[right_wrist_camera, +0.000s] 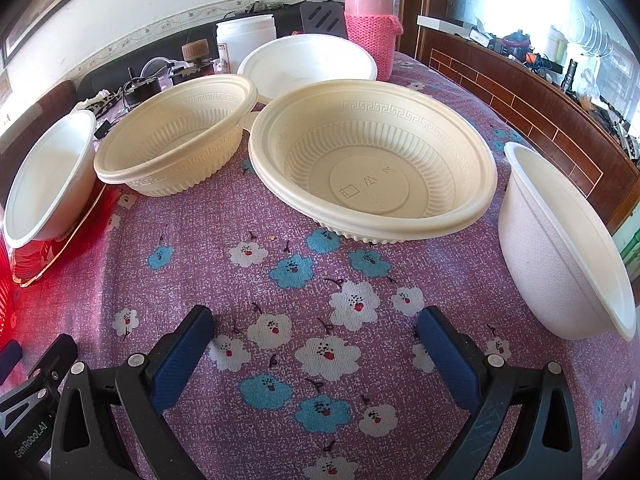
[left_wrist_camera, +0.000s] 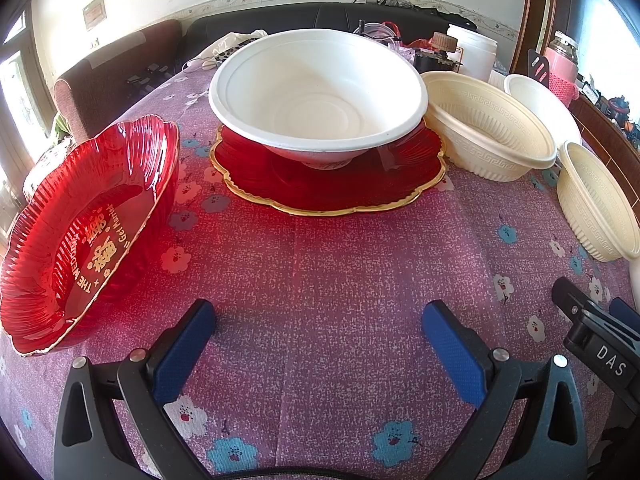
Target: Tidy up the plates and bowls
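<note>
— Purple flowered tablecloth (left_wrist_camera: 320, 280) fills both views. What sits nearest the lens?

— At the bottom of the left wrist view, the left gripper (left_wrist_camera: 318, 320) stands wide apart, its blue pads holding nothing, over bare cloth. The right gripper (right_wrist_camera: 316, 326) at the bottom of the right wrist view is likewise spread wide and empty.

— And the dishes?

— At the left edge of the left view, a red ribbed glass plate with gold lettering (left_wrist_camera: 86, 236) appears tilted, inner face toward frame centre. Further up the middle, a large white foam bowl (left_wrist_camera: 318, 92) stands upright on a red gold-rimmed scalloped plate (left_wrist_camera: 332, 184).

— The right view?

— At the right edge, close by, a white foam bowl (right_wrist_camera: 560, 248) appears to lean outward. In the centre, a cream ribbed plastic bowl with a key-pattern rim (right_wrist_camera: 372, 160); upper left of it a second cream ribbed bowl (right_wrist_camera: 176, 136), just beside it, though whether the rims touch I cannot tell. Behind them, a shallow white bowl (right_wrist_camera: 308, 64), then a pink flask in a knitted sleeve (right_wrist_camera: 370, 20) at top centre.
</note>
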The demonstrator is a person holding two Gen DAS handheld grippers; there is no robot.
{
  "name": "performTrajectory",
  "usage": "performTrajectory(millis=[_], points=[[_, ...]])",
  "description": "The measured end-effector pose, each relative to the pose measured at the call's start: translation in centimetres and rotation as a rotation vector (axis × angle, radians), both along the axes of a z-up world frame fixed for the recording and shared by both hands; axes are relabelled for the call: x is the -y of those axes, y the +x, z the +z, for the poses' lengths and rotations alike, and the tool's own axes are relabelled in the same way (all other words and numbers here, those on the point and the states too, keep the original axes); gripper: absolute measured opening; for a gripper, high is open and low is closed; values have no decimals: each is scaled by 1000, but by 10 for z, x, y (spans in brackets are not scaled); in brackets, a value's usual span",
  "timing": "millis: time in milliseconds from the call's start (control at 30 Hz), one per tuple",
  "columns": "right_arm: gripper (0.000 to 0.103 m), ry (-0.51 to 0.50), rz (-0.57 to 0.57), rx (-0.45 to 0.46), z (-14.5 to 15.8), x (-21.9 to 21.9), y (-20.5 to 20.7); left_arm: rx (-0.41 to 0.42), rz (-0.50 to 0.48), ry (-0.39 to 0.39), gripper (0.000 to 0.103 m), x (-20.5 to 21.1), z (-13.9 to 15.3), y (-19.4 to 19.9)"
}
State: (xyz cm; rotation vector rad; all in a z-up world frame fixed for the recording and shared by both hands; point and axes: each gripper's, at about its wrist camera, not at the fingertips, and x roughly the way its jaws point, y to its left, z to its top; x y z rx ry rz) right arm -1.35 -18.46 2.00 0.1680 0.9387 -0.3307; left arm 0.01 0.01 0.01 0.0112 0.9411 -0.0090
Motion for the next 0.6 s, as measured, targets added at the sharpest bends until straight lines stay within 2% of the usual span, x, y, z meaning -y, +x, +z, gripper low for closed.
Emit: performTrajectory(millis=[300, 500, 600], points=[[102, 0, 0, 0, 0, 0, 0, -3, 7, 0, 103, 0, 0, 0], [102, 0, 0, 0, 0, 0, 0, -88, -9, 4, 103, 0, 3, -8], [102, 0, 0, 0, 0, 0, 0, -52, 9, 5, 103, -2, 3, -20]])
